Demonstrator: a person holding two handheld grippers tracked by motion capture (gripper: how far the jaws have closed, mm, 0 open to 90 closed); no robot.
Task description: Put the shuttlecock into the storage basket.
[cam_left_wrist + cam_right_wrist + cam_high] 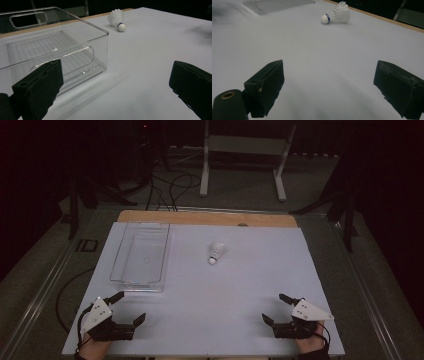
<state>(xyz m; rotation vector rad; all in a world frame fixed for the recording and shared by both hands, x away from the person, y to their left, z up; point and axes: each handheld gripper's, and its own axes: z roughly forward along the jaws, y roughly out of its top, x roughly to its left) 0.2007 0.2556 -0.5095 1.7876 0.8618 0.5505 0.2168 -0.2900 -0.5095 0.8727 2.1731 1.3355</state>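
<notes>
Both claws, left (128, 306) and right (278, 307), gape well short of the shuttlecock (216, 252).

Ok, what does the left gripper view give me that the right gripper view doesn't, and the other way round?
Left gripper view alone: the clear bin's near wall with its handle cut-out and ribbed floor, close to the left tool, jaws wide apart. Right gripper view alone: the right tool, jaws wide apart with bare table between them, and just a corner of the bin at the top edge. Both share: the white shuttlecock lying on its side on the white table, apart from the bin, nothing gripped.
</notes>
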